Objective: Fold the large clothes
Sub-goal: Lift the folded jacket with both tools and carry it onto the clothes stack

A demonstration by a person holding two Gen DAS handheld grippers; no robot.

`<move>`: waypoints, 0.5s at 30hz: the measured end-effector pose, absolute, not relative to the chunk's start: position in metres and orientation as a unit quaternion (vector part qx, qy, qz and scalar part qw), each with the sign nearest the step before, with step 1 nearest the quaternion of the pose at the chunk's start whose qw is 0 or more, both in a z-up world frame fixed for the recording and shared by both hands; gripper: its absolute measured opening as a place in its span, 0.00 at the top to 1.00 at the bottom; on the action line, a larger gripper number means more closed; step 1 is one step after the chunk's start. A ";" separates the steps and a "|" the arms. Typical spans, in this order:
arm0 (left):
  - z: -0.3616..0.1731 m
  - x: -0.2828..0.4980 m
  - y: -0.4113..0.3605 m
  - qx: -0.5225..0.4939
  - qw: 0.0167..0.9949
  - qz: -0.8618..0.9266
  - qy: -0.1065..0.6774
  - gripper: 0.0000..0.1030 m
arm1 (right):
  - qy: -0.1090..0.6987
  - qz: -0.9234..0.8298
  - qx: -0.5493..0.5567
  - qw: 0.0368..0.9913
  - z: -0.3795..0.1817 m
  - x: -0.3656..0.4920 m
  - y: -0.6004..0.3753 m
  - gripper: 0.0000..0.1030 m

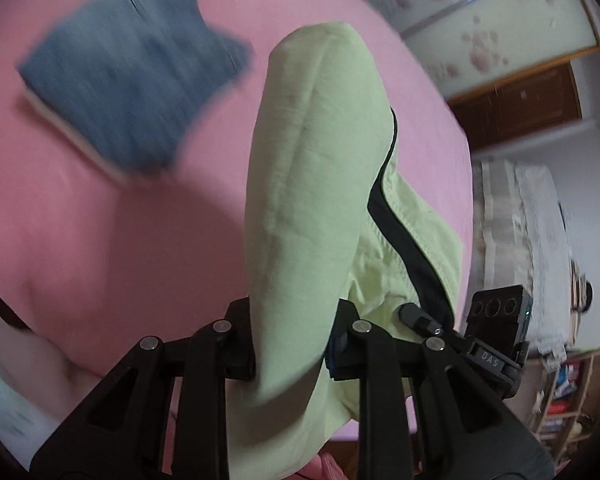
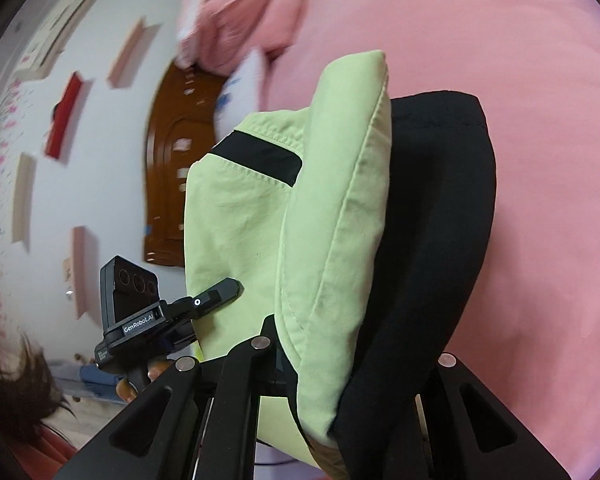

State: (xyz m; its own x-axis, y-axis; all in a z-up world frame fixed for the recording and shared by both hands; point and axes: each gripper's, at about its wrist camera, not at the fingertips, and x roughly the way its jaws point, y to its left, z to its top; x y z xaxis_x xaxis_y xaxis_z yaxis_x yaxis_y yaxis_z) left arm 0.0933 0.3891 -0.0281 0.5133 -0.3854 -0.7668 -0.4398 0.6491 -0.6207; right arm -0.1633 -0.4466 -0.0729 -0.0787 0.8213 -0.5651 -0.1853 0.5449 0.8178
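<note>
Both grippers had their jaws clamped on the green garment (image 1: pixel 300 184), left gripper (image 1: pixel 294 354) and right gripper (image 2: pixel 320 364), holding it up off the pink bed (image 1: pixel 100 220). I'd have kept both corners level and laid it down clear of the folded jeans (image 1: pixel 132 72).

matt light-green woven cloth garment (image 1: pixel 296 184) with black fabric trim (image 2: pixel 432 216), smooth pink bed sheet (image 1: pixel 100 220), blue denim-look folded cloth (image 1: pixel 132 72), matt black plastic left claw (image 1: pixel 292 344), glossy brown wood door (image 2: pixel 168 184)
</note>
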 end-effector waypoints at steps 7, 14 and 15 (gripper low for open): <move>0.030 0.117 0.519 -0.361 0.822 0.066 0.435 0.80 | 0.563 0.469 0.261 0.629 -0.049 -0.180 -0.289 0.87; 0.044 0.182 0.624 -0.290 0.837 0.124 0.447 0.80 | 0.543 0.491 0.274 0.624 -0.046 -0.181 -0.191 0.86; 0.039 0.197 0.632 -0.276 0.837 0.124 0.455 0.80 | 0.544 0.489 0.273 0.625 -0.052 -0.173 -0.190 0.85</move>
State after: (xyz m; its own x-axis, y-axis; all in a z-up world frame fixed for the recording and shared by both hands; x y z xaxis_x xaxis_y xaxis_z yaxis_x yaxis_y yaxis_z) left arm 0.1968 0.6318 0.0393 0.5547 -0.0429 -0.8309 -0.4589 0.8173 -0.3485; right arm -0.1733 -0.1897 -0.0517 -0.0689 0.9081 -0.4131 -0.3139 0.3733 0.8730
